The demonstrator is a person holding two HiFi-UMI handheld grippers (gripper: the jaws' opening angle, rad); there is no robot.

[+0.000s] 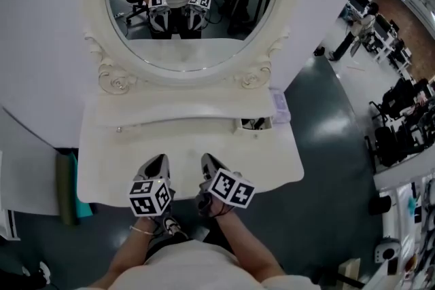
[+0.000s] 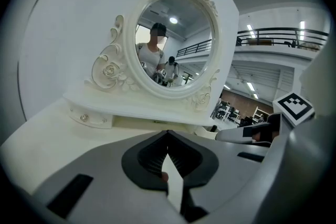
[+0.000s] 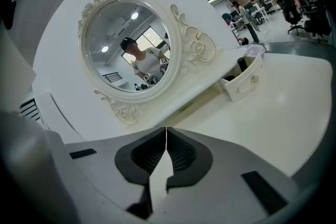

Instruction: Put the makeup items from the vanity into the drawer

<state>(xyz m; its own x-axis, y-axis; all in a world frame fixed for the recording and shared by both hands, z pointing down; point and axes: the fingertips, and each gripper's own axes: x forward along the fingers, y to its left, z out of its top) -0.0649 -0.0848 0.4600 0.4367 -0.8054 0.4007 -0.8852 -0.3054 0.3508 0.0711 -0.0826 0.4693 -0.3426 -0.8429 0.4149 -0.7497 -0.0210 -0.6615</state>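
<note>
Both grippers are shut and empty at the near edge of the vanity top [image 1: 265, 159], the left gripper [image 1: 159, 159] just beside the right gripper [image 1: 207, 161], jaws pointing far. No makeup items show on the top. Dark items [image 1: 255, 123], probably the makeup, lie in the open drawer [image 3: 247, 86], far and to the right under the mirror [image 1: 190, 10]. The right gripper is nearer, its path unobstructed.
</note>
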